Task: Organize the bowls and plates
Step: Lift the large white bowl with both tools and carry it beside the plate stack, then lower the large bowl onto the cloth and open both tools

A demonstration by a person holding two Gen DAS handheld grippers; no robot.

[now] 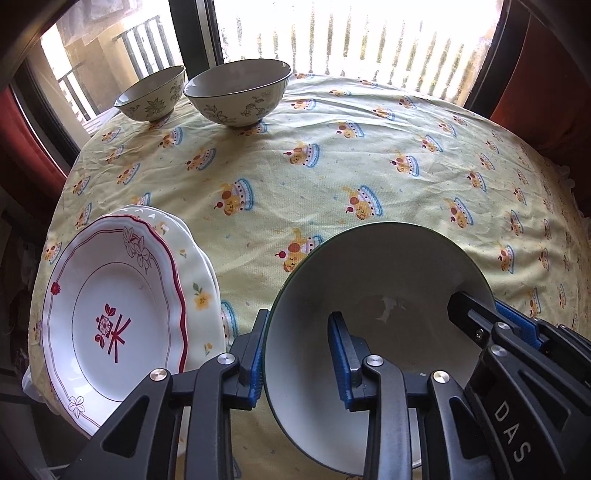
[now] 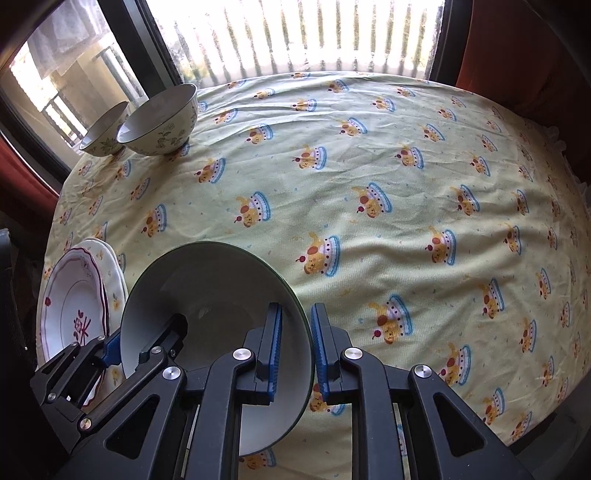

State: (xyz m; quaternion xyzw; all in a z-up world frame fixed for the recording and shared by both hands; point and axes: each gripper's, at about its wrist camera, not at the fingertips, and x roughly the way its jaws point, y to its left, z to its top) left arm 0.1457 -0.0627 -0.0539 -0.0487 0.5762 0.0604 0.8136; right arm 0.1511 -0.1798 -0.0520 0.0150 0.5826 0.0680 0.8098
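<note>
A large green-rimmed bowl (image 1: 376, 295) with a white inside is at the table's near edge; it also shows in the right wrist view (image 2: 214, 295). My left gripper (image 1: 297, 363) straddles its left rim, one pad inside and one outside, with gaps still showing. My right gripper (image 2: 295, 354) straddles its right rim the same way; it also shows in the left wrist view (image 1: 491, 321). Two stacked plates (image 1: 122, 317), red-trimmed on top, lie left of the bowl. Two floral bowls (image 1: 236, 92), (image 1: 151, 94) stand at the far left.
The round table wears a yellow cloth (image 1: 369, 166) with a cake print. A bright window with railings (image 1: 332, 33) is behind the table. Red curtains (image 2: 517, 48) hang at both sides.
</note>
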